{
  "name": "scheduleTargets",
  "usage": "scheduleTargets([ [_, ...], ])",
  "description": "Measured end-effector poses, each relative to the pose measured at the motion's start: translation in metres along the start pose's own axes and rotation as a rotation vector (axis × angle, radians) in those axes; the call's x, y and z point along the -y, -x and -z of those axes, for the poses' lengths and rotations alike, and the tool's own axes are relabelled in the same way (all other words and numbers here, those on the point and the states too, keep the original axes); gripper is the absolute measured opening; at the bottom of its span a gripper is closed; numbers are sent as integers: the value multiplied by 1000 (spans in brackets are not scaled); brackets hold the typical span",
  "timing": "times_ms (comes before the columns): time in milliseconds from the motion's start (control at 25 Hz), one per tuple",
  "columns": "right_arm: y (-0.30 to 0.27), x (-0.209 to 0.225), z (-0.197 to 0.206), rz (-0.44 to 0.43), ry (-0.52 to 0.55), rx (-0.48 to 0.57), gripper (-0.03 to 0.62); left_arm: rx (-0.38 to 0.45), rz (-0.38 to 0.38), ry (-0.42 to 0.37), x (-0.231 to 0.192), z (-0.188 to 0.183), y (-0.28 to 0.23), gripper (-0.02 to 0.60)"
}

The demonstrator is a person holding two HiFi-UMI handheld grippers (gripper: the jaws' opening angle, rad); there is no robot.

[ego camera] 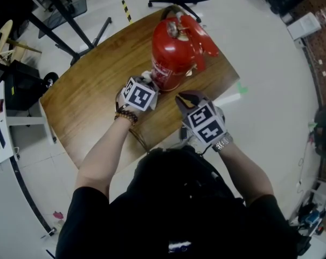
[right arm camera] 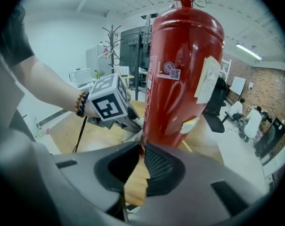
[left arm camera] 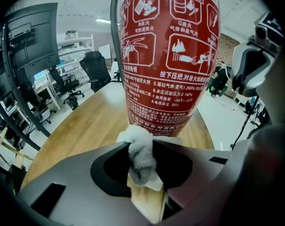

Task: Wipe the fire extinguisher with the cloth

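Wiping a likely heavy, slick, rigid fire extinguisher upright on the table: we steady its base rim with the right gripper, jaws narrow; the left gripper clamps the soft cloth
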State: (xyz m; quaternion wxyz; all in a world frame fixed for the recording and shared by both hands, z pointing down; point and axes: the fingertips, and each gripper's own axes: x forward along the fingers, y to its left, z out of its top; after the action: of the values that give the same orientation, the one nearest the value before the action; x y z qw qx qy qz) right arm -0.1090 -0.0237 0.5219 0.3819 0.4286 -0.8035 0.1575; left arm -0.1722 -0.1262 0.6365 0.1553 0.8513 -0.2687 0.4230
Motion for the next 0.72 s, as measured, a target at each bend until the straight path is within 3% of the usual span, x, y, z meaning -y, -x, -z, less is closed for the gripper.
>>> scheduleTargets([
  [200, -1, -2, -2, -4, 4, -1, 52, -56, 25, -6, 2, 16, -10, 110],
  [720, -1, -6, -3, -13, 17, 4, 52, -8, -21, 13, -22, 5, 26, 110],
])
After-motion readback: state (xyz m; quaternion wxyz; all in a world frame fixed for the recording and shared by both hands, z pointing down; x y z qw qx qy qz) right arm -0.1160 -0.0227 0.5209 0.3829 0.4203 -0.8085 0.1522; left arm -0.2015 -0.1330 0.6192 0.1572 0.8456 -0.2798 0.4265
